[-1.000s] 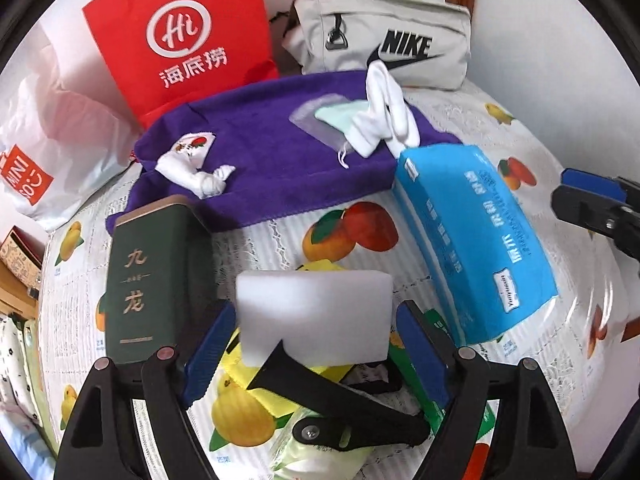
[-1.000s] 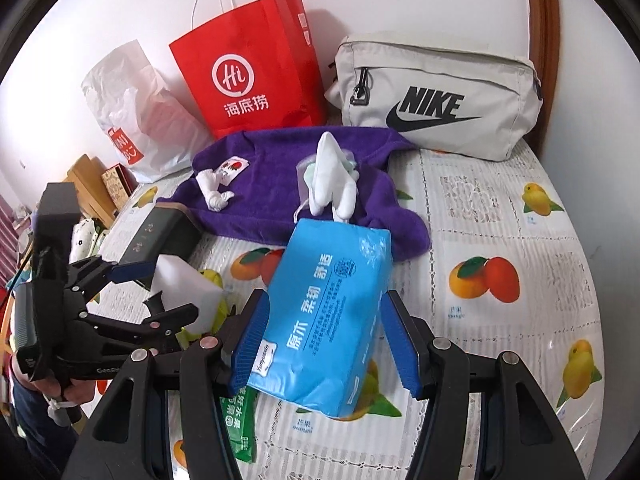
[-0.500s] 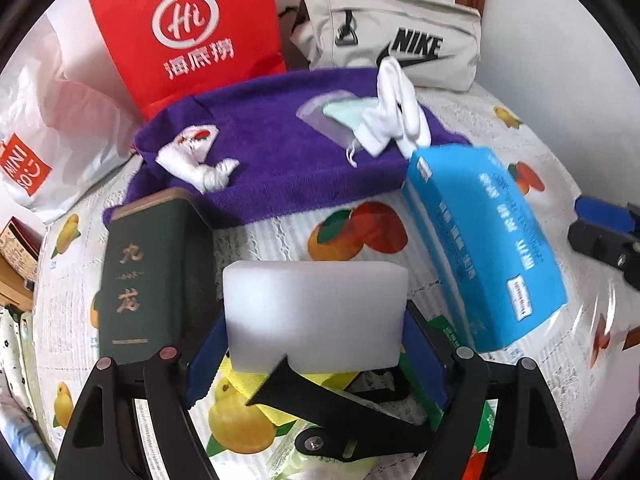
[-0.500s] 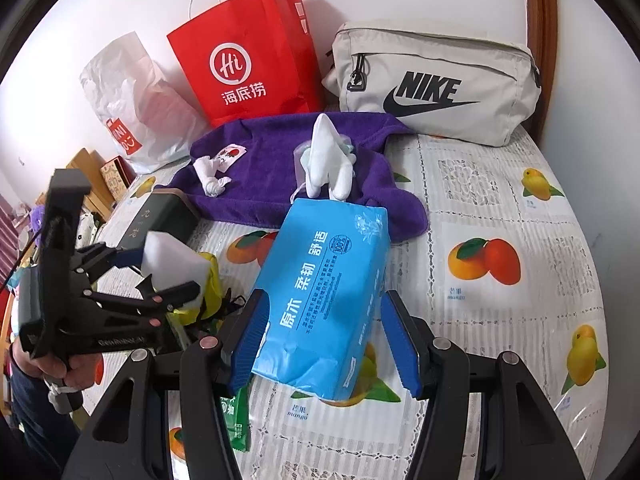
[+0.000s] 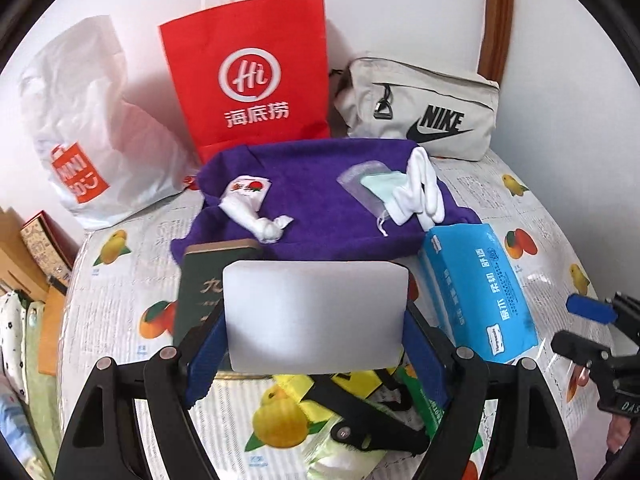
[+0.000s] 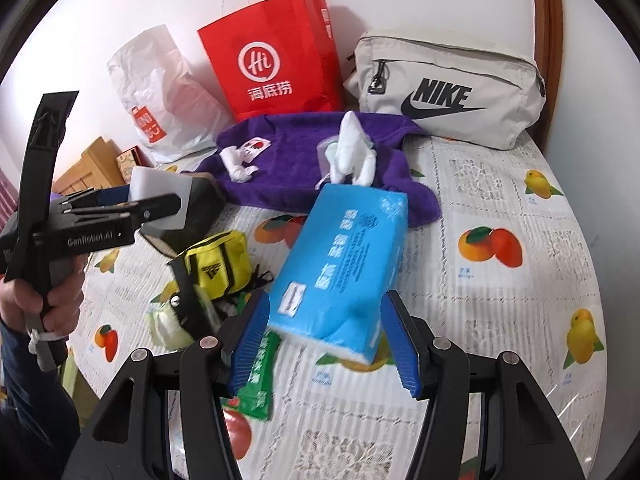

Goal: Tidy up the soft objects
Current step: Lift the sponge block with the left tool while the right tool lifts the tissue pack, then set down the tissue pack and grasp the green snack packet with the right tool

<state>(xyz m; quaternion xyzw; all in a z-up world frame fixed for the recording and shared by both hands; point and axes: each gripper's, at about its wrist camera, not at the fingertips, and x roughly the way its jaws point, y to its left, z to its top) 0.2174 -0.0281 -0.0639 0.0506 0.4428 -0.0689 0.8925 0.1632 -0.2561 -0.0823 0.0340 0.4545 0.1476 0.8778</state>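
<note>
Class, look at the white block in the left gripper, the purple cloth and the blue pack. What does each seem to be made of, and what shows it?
White block: likely foam sponge; matte, uniform, soft rounded corners.
Purple cloth: seemingly terry or fleece; fuzzy pile, limp folds.
Blue pack: glossy plastic film, probably around tissues; shiny and crinkled.

Socks (image 5: 418, 188) lie on towel (image 5: 320, 184), tissue pack (image 5: 480, 292) before it.

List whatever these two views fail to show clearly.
- Left wrist view: the white foam block hides most of the dark green box.
- Right wrist view: the blue tissue pack is motion-blurred; its print is unreadable.
- Right wrist view: the green packet sits partly behind the right hand-held gripper.
</note>
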